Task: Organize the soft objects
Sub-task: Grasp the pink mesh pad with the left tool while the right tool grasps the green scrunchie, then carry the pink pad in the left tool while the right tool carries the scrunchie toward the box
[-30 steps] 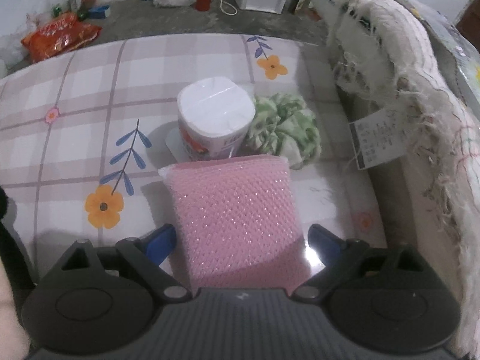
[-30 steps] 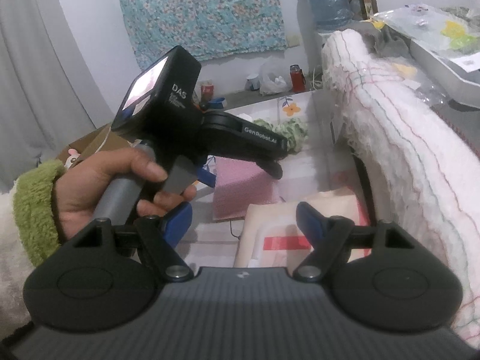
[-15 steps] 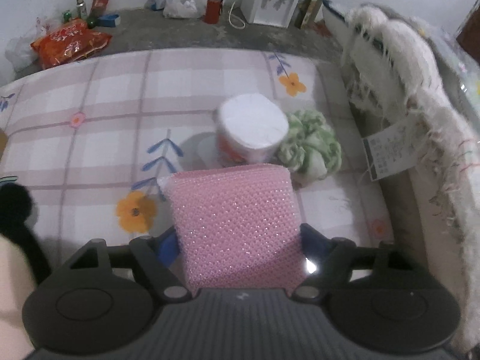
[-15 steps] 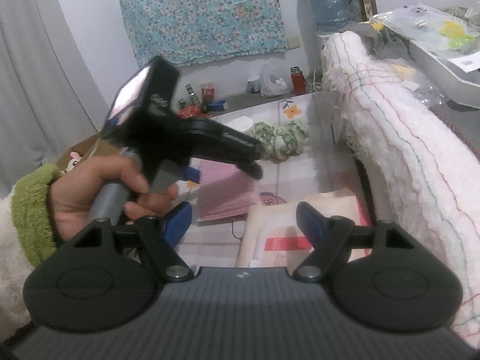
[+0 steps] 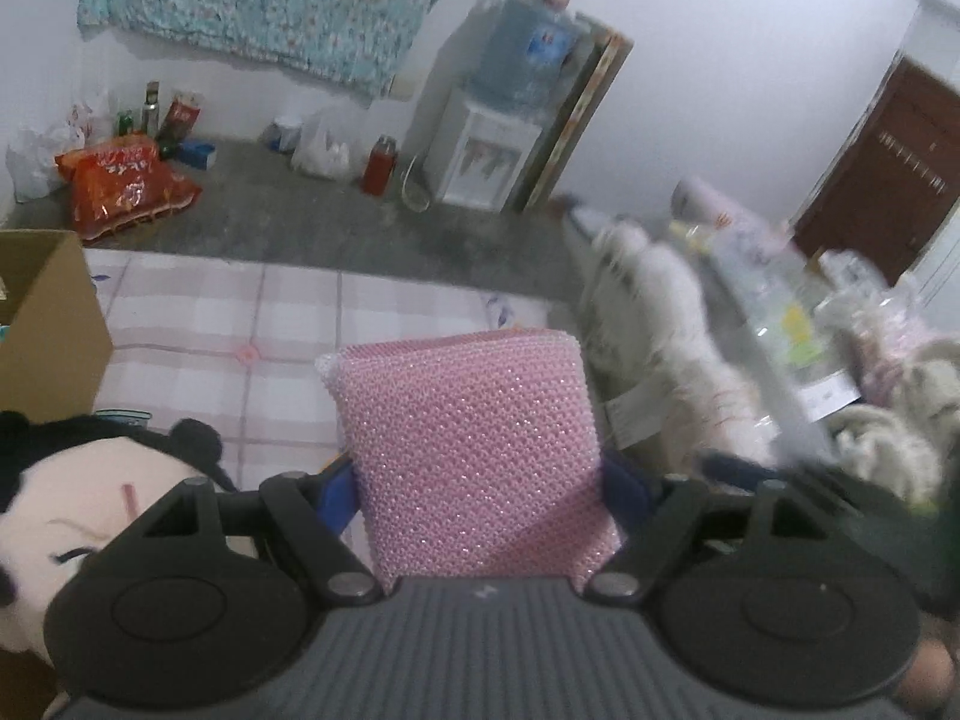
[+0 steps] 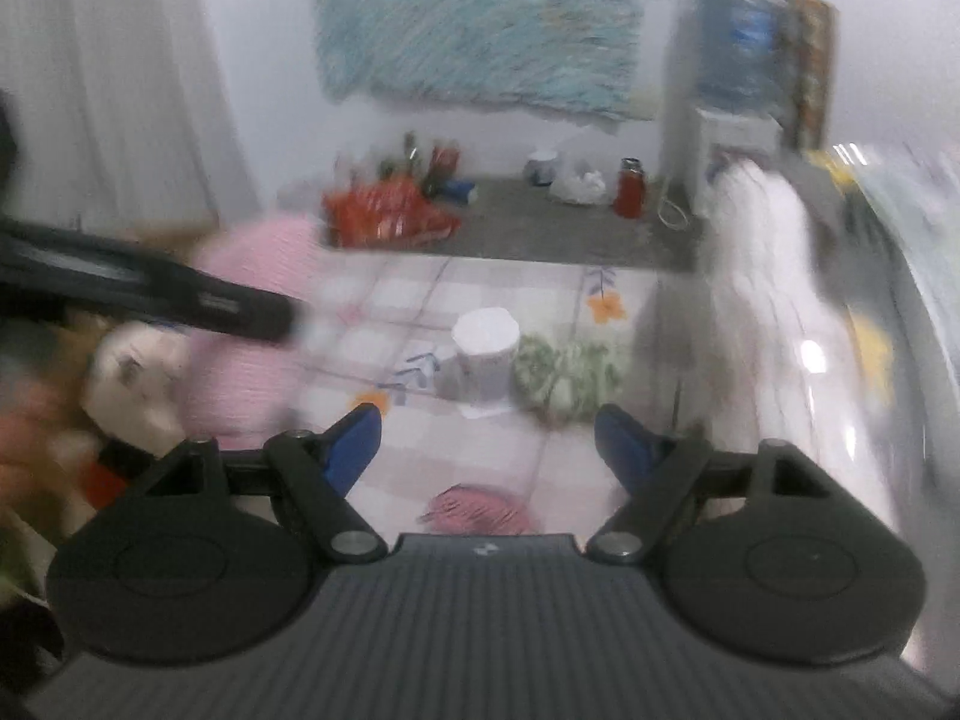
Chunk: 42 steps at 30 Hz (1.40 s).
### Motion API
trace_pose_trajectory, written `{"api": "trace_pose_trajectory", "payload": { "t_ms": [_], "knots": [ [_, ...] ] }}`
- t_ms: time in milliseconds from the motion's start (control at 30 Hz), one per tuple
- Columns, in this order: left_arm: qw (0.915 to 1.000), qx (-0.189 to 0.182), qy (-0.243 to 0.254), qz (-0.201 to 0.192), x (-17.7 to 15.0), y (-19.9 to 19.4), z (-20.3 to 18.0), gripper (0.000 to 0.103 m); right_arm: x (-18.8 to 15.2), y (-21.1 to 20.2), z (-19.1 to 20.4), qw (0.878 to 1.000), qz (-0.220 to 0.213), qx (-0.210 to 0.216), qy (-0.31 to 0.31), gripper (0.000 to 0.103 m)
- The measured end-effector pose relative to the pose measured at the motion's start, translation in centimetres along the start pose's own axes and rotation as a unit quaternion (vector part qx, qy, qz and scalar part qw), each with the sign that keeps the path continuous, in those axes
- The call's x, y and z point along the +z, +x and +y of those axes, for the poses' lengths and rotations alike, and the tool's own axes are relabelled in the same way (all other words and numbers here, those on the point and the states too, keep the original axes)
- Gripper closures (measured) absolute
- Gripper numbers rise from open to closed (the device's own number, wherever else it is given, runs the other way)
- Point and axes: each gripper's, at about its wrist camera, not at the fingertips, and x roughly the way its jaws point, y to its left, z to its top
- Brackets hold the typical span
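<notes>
The pink sponge (image 5: 474, 456) is clenched between the blue pads of the left tool (image 5: 480, 495), whose jaws have just been closing on it; it is carried clear of the checked bed cover (image 5: 240, 324), above the plush toy (image 5: 78, 516) and near the cardboard box (image 5: 48, 324). The risk is judged to be a slip: only the lower part of the sponge is gripped, it is soft, and the blurred frames suggest a quick swing, so it may be squeezed out or dropped short of the box; the toy could also be brushed. The right tool (image 6: 489, 441) is released, nothing between its pads, above the bed; a clash with the left tool, seen at the left of its view, is possible. Counted left to right: 1 box, 1 plush toy, 1 pink sponge, 1 white roll (image 6: 483, 354), 1 green puff (image 6: 564, 375).
</notes>
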Motion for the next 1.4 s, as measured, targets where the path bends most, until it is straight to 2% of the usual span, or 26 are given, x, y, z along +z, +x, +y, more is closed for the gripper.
{"api": "trace_pose_trajectory", "payload": {
  "t_ms": [133, 233, 300, 433, 467, 500, 533, 767, 933, 1200, 1400],
  "knots": [
    [0.9996, -0.013, -0.011, -0.021, -0.1, -2.1, 1.1, 0.022, 1.9, 5.5, -0.1, 0.993, 0.044, 0.009, -0.106, 0.027],
    [0.9995, -0.012, -0.011, -0.026, -0.4, -2.7, 1.6, 0.022, 2.5, 10.0, -0.6, 0.985, 0.087, 0.0, -0.151, 0.032],
    [0.9996, -0.014, -0.013, -0.023, -0.7, -2.7, 1.7, 0.022, 2.4, 12.7, -1.2, 0.981, 0.114, -0.008, -0.157, 0.049],
    [0.9997, -0.015, -0.013, -0.016, -1.0, -2.4, 2.1, 0.022, 1.6, 15.9, -2.3, 0.979, 0.143, -0.028, -0.141, 0.061],
    [0.9997, -0.015, -0.012, -0.015, -1.0, -2.4, 2.1, 0.022, 1.5, 16.1, -2.4, 0.98, 0.14, -0.031, -0.136, 0.071],
    [0.9997, -0.014, -0.011, -0.015, -1.0, -2.3, 2.2, 0.022, 1.5, 16.0, -2.3, 0.981, 0.139, -0.03, -0.129, 0.088],
    [0.9997, -0.012, -0.01, -0.016, -1.1, -2.4, 2.2, 0.022, 1.6, 15.9, -2.4, 0.982, 0.14, -0.032, -0.12, 0.088],
    [0.9996, -0.018, -0.01, -0.021, -1.4, -3.6, 2.1, 0.022, 0.8, 11.7, -1.4, 0.986, 0.137, -0.04, -0.09, 0.093],
    [0.9993, -0.026, -0.003, -0.027, -2.0, -5.5, 1.5, 0.022, 0.1, 6.1, 1.0, 0.989, 0.118, -0.049, -0.073, 0.093],
    [0.9989, -0.025, 0.021, -0.033, -4.0, -10.1, 0.4, 0.022, -2.2, -4.8, 5.3, 0.999, 0.029, -0.04, -0.005, 0.093],
    [0.9982, -0.032, 0.032, -0.041, -6.1, -14.9, 0.2, 0.022, -5.0, -11.5, 8.8, 0.998, -0.026, -0.018, 0.049, 0.093]
  ]
}}
